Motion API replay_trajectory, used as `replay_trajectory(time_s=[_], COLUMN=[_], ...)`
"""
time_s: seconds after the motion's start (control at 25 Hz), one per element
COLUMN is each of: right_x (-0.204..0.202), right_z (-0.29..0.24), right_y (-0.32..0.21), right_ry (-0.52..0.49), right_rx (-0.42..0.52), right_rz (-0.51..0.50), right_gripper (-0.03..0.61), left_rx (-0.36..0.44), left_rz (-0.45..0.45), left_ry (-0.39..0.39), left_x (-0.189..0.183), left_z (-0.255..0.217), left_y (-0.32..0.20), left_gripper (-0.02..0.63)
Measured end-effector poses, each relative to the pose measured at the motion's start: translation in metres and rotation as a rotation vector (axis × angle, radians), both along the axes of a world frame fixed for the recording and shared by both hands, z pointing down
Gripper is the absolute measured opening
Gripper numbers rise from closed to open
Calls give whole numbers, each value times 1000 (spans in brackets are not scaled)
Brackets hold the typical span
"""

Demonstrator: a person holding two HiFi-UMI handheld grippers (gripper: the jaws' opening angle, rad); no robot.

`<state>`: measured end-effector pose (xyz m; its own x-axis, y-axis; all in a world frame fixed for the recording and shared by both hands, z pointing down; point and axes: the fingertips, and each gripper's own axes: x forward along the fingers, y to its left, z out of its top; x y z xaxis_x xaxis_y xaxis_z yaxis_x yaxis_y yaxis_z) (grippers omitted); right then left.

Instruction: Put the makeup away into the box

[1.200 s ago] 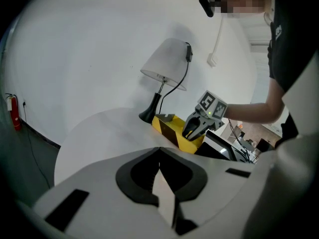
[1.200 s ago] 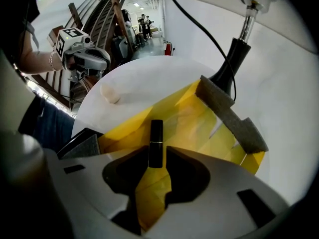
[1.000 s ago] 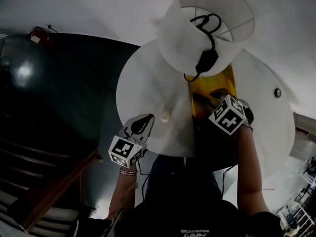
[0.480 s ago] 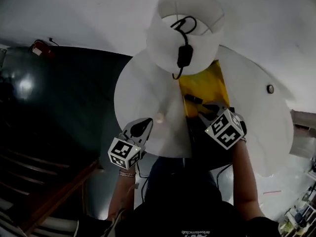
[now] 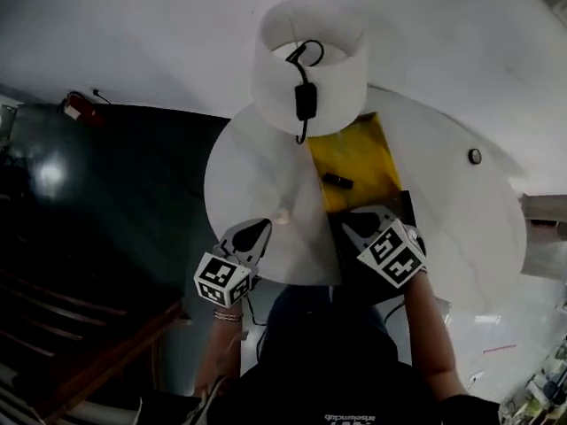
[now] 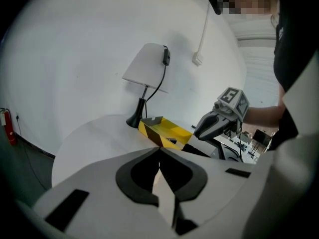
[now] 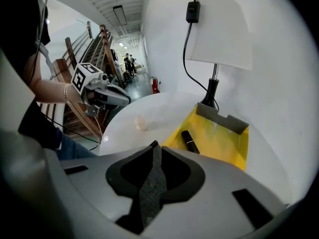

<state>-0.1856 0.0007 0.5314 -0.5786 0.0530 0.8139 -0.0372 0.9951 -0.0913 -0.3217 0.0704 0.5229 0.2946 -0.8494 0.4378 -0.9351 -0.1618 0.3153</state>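
A yellow box [image 5: 359, 153] lies on the round white table [image 5: 257, 166] beside the lamp, with a black makeup tube [image 5: 337, 181] [image 7: 189, 141] inside it. A small beige item [image 5: 282, 215] [image 7: 141, 124] rests on the table left of the box. My right gripper [image 5: 359, 222] [image 7: 153, 148] hovers over a black mat, just short of the box. Its jaws have just been closing, and only a narrow gap remains with nothing in it. My left gripper [image 5: 257, 231] [image 6: 159, 151] is shut and empty near the table's front edge, close to the beige item.
A white-shaded lamp [image 5: 307, 65] with a black cord stands behind the box. A black mat [image 5: 400, 204] lies at the table's near edge. A small round knob [image 5: 476, 156] sits at the table's right. The floor to the left is dark, with a wooden stair rail.
My right gripper has drawn back from over the yellow box toward me, onto the black mat. The black tube stays in the box. The left gripper has hardly moved.
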Motion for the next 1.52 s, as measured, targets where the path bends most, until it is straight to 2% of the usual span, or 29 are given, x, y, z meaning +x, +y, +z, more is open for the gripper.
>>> replay_trajectory(time_s=[0.2,0.48,0.72,0.76,0.84,1.0,1.16,1.44,1.52], right_x=[3,15,23,25,28,36,36,33,32], right_z=[-11,-20,-17,-15,-14,-15,-15,-15,-16], right_y=[19,21,24,26,31,38,43,56,58], right_ry=[-91,-140,-152,-152,-153,-154,-146,-128,-128], right_rx=[-35,-47,-64,-67,-77,-104,-111,-136,-146], right_rz=[7,75,150,161,185,232,240,194,181], right_gripper=[51,44,44,44,44,45,44,44,44], left_rx=[-32,-66,-116,-127,-156,-182,-213,-202,-199], left_rz=[-9,6,85,94,111,137,141,148,136], left_ry=[-7,-31,-13,-10,-13,-57,-67,-83,-92], left_x=[2,4,10,12,15,20,21,24,22], left_z=[9,21,40,44,52,60,70,79,79], left_y=[6,10,9,7,6,2,-5,-16,-18], left_gripper=[17,18,23,48,153,210,215,212,194])
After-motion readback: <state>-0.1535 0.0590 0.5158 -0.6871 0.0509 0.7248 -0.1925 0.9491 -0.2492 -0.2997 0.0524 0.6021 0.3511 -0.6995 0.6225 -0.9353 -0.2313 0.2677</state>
